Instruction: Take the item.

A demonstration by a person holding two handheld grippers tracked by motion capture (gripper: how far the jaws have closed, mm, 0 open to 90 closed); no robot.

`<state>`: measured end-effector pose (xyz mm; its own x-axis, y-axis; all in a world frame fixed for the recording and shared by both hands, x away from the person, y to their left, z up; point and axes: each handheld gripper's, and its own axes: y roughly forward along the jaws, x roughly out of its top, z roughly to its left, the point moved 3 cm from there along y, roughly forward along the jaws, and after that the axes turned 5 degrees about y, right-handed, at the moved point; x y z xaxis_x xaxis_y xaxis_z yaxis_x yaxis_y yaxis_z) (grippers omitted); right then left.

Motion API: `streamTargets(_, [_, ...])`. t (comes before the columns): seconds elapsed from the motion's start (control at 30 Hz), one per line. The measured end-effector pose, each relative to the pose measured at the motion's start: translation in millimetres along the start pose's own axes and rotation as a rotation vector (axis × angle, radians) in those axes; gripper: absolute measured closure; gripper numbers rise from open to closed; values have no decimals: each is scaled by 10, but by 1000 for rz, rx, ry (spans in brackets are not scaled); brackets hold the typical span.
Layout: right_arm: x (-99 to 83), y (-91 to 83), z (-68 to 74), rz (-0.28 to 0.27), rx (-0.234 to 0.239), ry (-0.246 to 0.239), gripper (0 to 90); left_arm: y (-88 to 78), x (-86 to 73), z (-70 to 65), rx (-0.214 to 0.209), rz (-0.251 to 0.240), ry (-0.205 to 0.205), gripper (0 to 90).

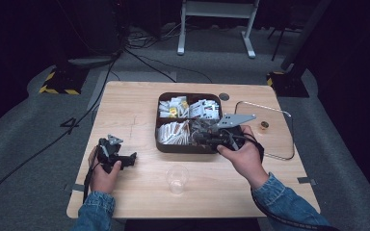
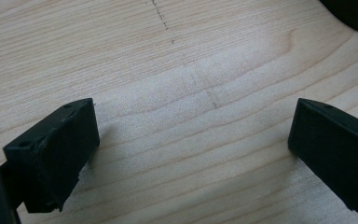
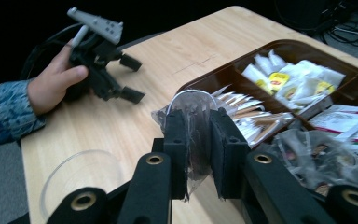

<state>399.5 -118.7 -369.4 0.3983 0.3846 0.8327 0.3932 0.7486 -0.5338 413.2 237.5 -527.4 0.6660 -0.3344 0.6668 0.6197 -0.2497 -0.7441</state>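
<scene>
The right gripper has its jaws pinched on a clear plastic packet, held above the front edge of the dark compartment tray in the middle of the table. The left gripper rests near the table's front left corner, jaws spread wide with nothing between them. A clear plastic cup stands near the table's front edge.
</scene>
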Motion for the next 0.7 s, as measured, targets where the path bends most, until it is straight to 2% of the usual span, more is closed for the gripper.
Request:
streamTargets(0.23, [-65,47,167,18,20,-28,781,0,0,0,0,0,0,22])
streamTargets(0.43, [-121,119,350,36,67,-55,780,0,0,0,0,0,0,22])
streamTargets(0.7, [-199,224,480,72,103,-73,779,-1,-1,-1,0,1,-2,22])
